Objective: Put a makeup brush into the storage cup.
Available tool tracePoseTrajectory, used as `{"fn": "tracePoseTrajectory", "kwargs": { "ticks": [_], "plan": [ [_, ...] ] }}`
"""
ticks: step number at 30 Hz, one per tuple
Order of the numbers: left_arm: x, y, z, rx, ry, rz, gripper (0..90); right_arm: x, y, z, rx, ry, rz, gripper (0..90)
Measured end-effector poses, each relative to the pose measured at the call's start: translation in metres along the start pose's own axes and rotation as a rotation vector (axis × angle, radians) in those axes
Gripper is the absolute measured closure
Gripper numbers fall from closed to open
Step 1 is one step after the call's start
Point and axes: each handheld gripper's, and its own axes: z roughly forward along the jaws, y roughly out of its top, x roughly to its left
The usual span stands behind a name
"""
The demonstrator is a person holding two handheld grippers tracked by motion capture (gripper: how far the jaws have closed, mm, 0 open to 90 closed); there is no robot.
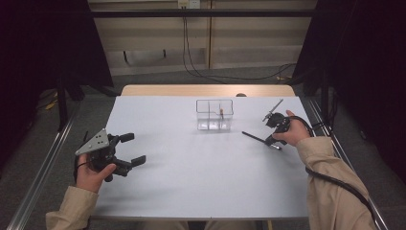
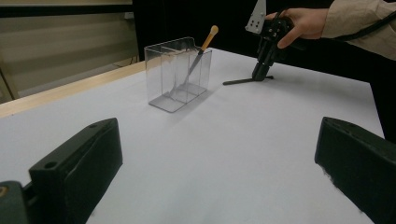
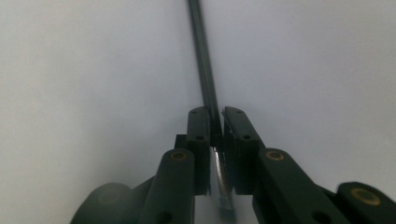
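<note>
Now right gripper [image 3: 215, 122] jaws pinch a dark, seemingly brush-like stick [image 3: 201, 56]

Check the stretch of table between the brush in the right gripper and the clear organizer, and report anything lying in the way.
Nothing visible stands in the way. The right gripper is shut on the thin black brush, which lies on the table. From there to the clear organizer, the white surface is bare. One brush already leans in the organizer's right compartment.
</note>
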Motion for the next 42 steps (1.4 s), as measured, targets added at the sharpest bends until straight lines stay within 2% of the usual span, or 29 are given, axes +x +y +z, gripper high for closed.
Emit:
{"fn": "tracePoseTrajectory", "kwargs": {
  "ticks": [4, 10, 17, 24, 30, 42],
  "plan": [
    [0.0, 0.0, 0.001, 0.001, -0.001, 0.001, 0.8, 0.003, -0.001, -0.001, 0.035, -0.001, -0.018, 84.3],
    [-0.001, 0.0, 0.001, 0.006, -0.001, 0.005, 0.8, 0.004, -0.001, -0.001, 0.039, -0.009, -0.002, 83.9],
    [0.0, -0.001, 0.002, 0.007, -0.006, -0.007, 0.8, 0.006, 0.0, -0.001, 0.042, -0.025, -0.015, 84.6],
    [-0.001, -0.001, 0.003, 0.009, -0.005, -0.005, 0.8, 0.011, -0.002, -0.005, 0.023, 0.031, 0.0, 84.7],
    [-0.002, 0.0, 0.004, 0.007, -0.007, -0.003, 0.8, 0.016, -0.002, -0.01, 0.012, 0.06, 0.0, 84.8],
    [-0.002, 0.001, 0.006, 0.012, -0.012, -0.005, 0.8, 0.026, -0.002, -0.022, -0.004, 0.08, -0.019, 84.8]
  ]
}}
